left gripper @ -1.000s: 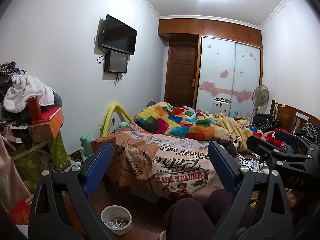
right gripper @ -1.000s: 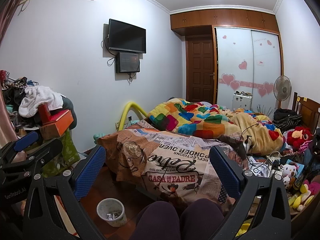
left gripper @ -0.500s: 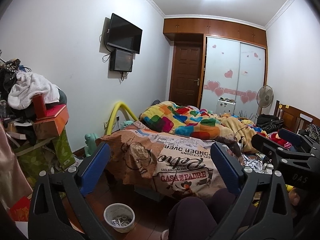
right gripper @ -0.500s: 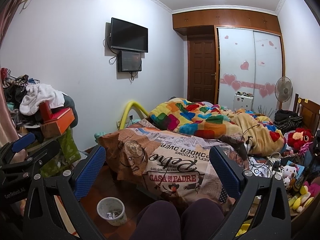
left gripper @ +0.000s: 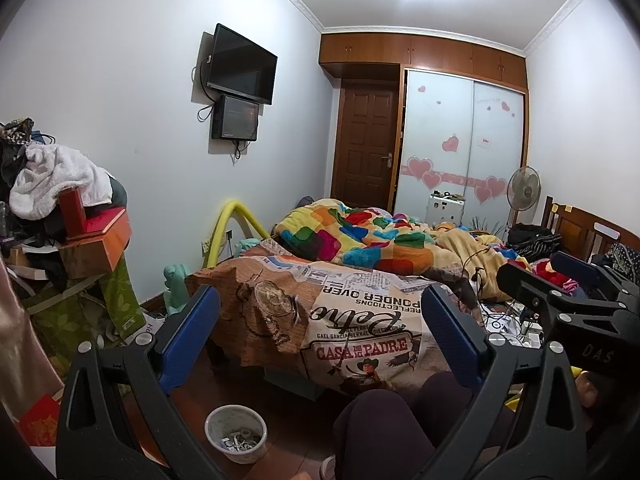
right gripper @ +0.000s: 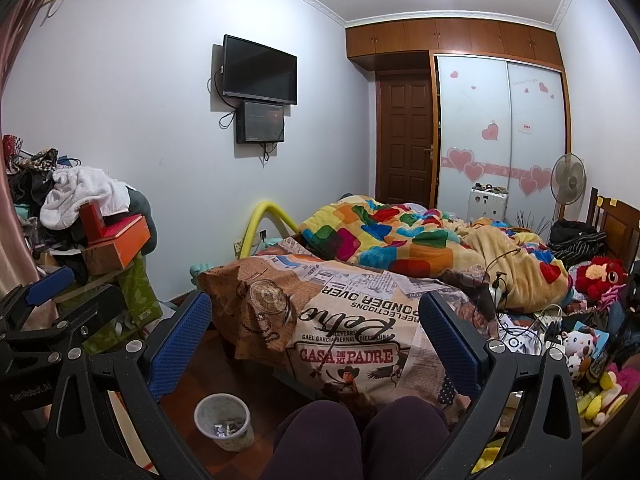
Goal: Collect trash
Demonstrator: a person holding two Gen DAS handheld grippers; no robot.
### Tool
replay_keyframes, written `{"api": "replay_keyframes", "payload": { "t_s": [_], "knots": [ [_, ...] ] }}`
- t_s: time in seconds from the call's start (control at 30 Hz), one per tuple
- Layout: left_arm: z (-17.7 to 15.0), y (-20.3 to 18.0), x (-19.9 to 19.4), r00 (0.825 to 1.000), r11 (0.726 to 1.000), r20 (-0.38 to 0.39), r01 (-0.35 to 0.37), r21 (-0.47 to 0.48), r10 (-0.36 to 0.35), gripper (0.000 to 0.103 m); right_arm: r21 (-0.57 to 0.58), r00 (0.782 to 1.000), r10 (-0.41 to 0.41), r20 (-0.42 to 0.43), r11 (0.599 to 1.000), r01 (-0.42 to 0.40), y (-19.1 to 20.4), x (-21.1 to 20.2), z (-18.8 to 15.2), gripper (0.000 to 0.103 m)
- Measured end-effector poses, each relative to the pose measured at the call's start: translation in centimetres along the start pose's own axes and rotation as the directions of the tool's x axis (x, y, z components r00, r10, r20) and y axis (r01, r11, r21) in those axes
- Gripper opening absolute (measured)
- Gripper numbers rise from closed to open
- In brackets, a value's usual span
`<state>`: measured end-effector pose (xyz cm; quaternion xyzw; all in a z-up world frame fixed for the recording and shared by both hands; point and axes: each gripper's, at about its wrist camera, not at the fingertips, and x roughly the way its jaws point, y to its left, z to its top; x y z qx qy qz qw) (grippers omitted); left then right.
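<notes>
While both tongs (left gripper: 320, 332) (right gripper: 316, 332) gape empty, cluttered bed (left gripper: 360, 320), waste bin (left gripper: 236, 434) on wooden floor (left gripper: 288, 408).

Home bedroom — unmade bed (left gripper: 360, 280), wardrobe (left gripper: 460, 152).

Both wrist views face the bed (left gripper: 360, 300) from its foot, side by side

The left claw (left gripper: 320, 340) is held level, pointing forward, its blue-padded fingers (left gripper: 190, 336) spread wide with nothing between them. The right claw (right gripper: 314, 336) matches it, fingers (right gripper: 450, 340) equally far apart and empty. Each claw shows in the other's view, at 3 and 9 o'clock. The person's knees (right gripper: 356, 436) sit at 6 o'clock.
</notes>
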<state>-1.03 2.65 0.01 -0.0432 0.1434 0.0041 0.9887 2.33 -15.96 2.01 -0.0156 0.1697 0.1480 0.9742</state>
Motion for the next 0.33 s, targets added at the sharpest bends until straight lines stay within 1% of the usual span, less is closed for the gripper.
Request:
{"api": "replay_keyframes", "payload": {
  "t_s": [0.33],
  "knots": [
    [0.09,-0.07,0.39,1.0,1.0,-0.008,-0.006,0.003,0.006,0.101,0.002,1.0,0.0,-0.008,1.0,0.0,-0.27,0.54,-0.05,0.103]
  ]
}}
